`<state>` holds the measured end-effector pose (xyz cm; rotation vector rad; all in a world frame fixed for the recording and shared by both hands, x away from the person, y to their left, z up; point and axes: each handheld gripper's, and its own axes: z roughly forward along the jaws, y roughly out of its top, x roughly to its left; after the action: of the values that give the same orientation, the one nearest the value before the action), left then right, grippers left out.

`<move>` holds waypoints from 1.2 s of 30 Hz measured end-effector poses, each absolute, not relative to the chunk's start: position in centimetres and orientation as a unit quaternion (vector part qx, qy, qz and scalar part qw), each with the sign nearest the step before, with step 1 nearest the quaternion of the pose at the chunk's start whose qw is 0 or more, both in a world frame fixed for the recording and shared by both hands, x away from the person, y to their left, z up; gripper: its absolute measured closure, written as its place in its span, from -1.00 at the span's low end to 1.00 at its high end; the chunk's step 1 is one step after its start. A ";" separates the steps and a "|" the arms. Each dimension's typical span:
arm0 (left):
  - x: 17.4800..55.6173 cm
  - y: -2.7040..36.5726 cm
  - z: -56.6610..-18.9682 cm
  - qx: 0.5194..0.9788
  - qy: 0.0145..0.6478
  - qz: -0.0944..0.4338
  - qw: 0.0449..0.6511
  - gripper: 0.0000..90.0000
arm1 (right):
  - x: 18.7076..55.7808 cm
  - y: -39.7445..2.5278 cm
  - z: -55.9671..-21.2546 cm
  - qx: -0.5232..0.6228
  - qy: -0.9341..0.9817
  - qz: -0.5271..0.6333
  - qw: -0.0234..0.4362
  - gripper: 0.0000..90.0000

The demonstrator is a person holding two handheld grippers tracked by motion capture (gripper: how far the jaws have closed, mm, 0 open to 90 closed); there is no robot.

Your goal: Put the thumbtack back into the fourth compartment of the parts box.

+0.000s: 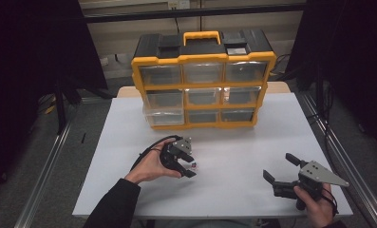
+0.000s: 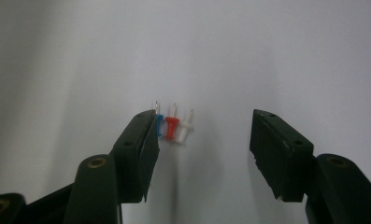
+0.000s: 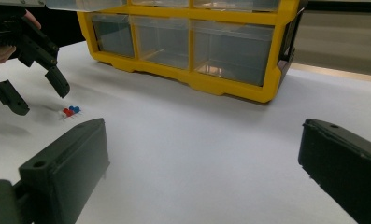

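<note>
the left gripper (image 1: 192,164) sits just below centre in the high view, jaws spread over the push pins (image 1: 193,166); the right gripper (image 1: 280,167), lower right, is spread too and holds nothing. both rest over a white table (image 1: 243,142) in a dark room, with a yellow drawer cabinet (image 1: 203,78) of nine drawers at upper centre. in the left gripper view, three pins, blue (image 2: 159,125), red (image 2: 172,127) and white (image 2: 185,130), lie at centre beside the left-hand jaw. in the right gripper view, the pins (image 3: 69,112) lie at left, the cabinet (image 3: 192,46) along the top.
</note>
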<state>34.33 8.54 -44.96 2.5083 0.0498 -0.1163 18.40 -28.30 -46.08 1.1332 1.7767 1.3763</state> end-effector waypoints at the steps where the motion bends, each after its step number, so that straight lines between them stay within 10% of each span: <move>1: 34.3 8.5 -44.9 0.950 0.017 -0.047 0.308 -0.05 | 18.4 -28.3 -46.1 0.428 0.672 0.520 0.307 -0.97; 36: 34.3 7.8 -46.0 0.960 0.004 -0.043 0.275 0.69 | 18.4 -28.3 -46.1 0.429 0.671 0.521 0.308 -0.97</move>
<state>34.33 7.79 -46.00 2.5813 0.0103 -0.1148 18.39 -28.34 -46.08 1.1355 1.7736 1.3772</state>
